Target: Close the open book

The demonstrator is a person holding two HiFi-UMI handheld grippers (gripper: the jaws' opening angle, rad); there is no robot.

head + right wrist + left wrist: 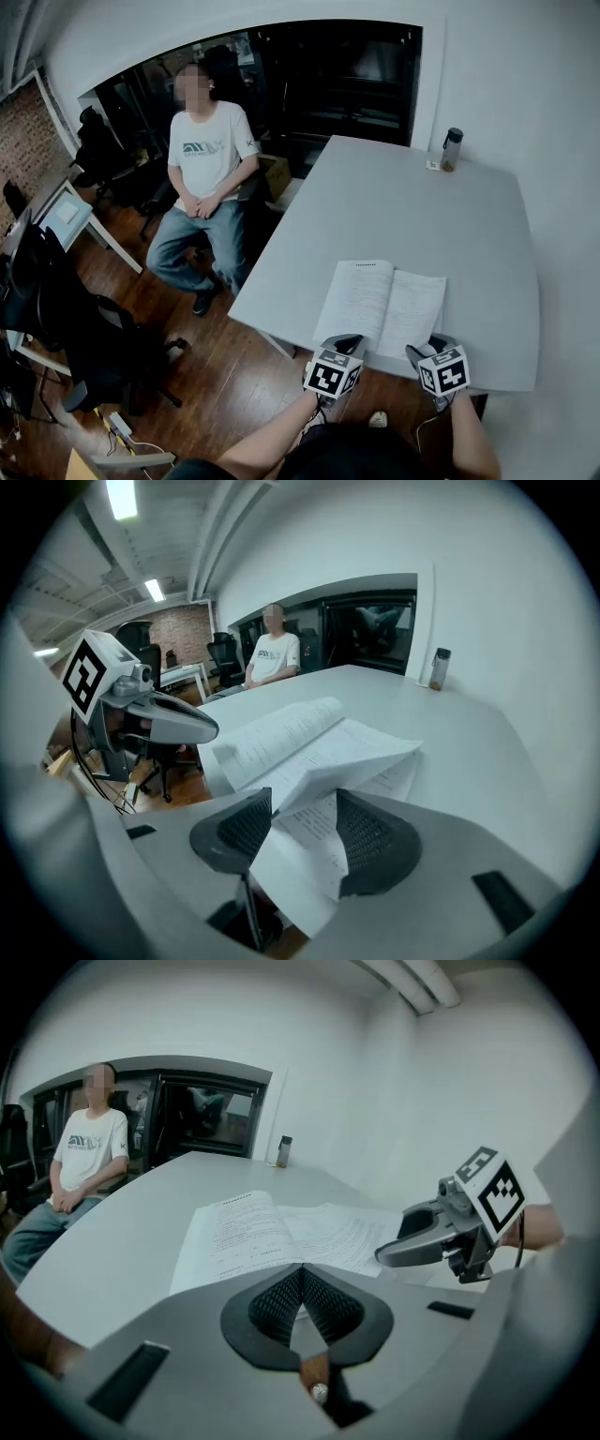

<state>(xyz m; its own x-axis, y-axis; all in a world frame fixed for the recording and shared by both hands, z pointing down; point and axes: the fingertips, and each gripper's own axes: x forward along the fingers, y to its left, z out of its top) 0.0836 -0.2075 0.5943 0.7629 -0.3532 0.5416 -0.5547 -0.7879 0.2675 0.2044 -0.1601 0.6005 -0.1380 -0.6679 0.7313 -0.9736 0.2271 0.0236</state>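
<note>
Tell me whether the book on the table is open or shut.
Open: the book lies spread on the table, both pages up. Its near page edge is lifted between the right gripper's parted jaws.

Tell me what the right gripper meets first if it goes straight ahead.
The open book: its lifted right-hand page lies between the right gripper's parted jaws, so contact would likely come at once.

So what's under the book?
Just the white table: the book lies open on it, close to the near edge. Anything directly beneath its pages is covered, so I can't tell if something is there.
</note>
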